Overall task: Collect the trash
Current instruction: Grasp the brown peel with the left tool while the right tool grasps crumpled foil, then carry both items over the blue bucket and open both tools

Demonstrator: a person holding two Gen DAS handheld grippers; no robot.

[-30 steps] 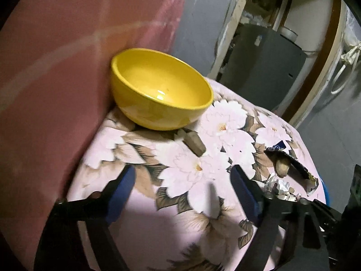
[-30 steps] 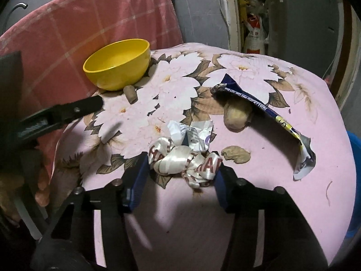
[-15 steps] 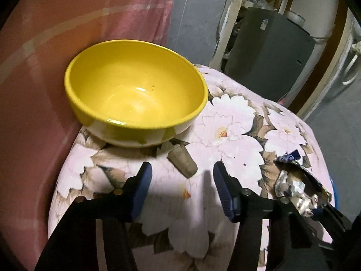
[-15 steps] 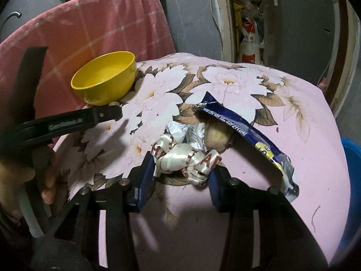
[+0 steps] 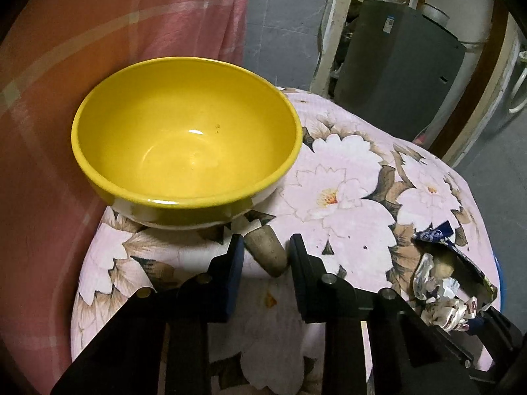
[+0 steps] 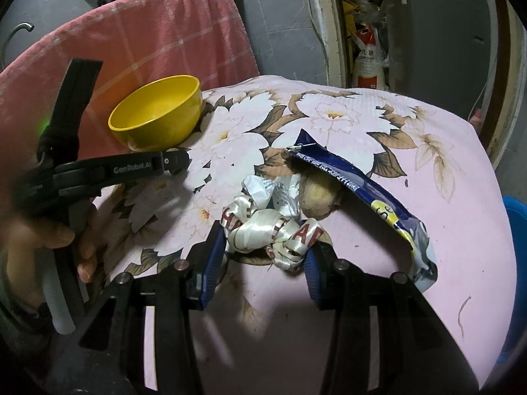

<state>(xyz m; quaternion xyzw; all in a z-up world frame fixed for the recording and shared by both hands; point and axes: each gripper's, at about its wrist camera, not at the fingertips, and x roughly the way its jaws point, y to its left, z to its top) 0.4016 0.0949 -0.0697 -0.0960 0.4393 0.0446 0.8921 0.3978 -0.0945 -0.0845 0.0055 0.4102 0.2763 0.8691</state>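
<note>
Left gripper (image 5: 266, 251) moved in, jaws closing around brown scrap (image 5: 267, 250) (not yet pinched); right gripper (image 6: 263, 247) clamps crumpled ribbon (image 6: 270, 230).

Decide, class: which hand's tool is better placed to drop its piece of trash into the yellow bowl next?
Probably left. The left tool is closing around the brown scrap right beside the yellow bowl; the right tool, gripping the crumpled ribbon, sits farther away.
</note>
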